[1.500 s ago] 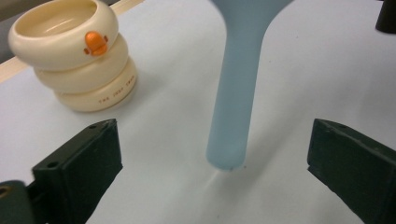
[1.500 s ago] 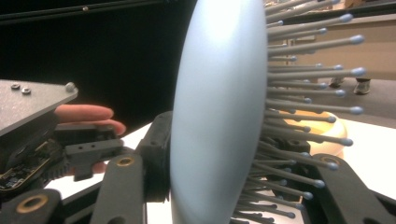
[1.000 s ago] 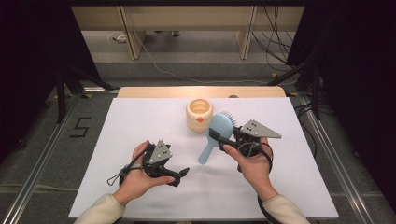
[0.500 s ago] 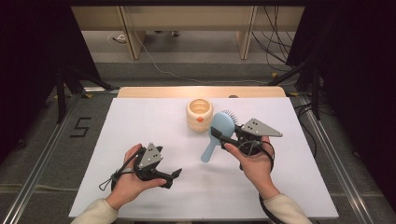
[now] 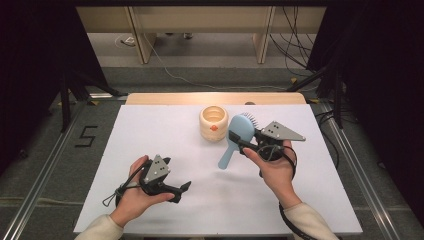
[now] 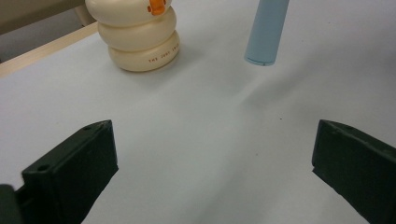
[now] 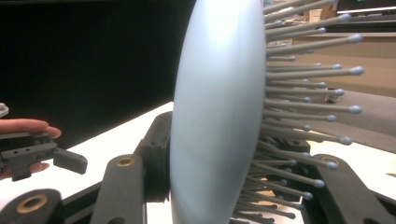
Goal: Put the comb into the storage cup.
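White surface [image 5: 150, 130] at centre frame: my right tongs [image 5: 239, 141] clench the blue hairbrush [image 5: 235, 137], handle slanting lower left toward my released left tongs [image 5: 181, 192].

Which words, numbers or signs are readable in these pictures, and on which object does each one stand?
"5": dark digit on the grey floor, left of the white table.
Small reddish print on the lowest ring of the cream stacked-ring container: it begins "THE", and the rest is too blurred to read.
Light blue hairbrush: no text seen.
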`<state>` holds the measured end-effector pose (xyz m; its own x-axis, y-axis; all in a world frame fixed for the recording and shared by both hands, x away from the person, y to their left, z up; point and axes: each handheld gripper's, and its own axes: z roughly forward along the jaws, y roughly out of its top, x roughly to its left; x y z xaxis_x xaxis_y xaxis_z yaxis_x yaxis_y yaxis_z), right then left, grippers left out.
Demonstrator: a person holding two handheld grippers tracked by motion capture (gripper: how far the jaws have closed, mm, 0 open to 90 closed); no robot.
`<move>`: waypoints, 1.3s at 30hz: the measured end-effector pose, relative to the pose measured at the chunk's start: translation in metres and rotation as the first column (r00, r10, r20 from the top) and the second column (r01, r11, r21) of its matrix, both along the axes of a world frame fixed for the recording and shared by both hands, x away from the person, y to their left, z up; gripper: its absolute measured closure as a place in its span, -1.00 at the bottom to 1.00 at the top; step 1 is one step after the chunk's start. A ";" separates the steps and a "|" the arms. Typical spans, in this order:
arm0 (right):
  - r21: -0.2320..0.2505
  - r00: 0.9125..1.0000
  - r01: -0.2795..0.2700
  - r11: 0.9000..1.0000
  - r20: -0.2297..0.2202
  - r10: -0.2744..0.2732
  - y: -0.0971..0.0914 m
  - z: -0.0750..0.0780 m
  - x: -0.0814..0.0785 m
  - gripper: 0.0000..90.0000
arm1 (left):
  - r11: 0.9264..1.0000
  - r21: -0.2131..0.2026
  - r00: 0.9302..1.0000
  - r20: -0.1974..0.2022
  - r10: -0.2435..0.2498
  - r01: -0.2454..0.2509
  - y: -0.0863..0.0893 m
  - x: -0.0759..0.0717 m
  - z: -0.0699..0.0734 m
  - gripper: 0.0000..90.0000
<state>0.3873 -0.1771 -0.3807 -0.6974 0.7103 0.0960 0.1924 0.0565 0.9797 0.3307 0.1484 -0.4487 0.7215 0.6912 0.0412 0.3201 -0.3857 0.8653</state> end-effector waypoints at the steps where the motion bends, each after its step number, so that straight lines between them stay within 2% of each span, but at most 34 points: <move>1: 0.001 1.000 0.001 1.000 -0.001 -0.001 0.000 0.001 0.000 0.14 | 1.000 -0.001 1.000 0.000 -0.002 0.002 0.001 0.000 0.000 -1.00; 39: 0.017 0.999 0.032 0.999 -0.003 -0.032 -0.003 0.014 0.012 0.14 | 0.999 0.000 0.999 -0.012 0.037 -0.037 0.015 0.001 -0.006 -1.00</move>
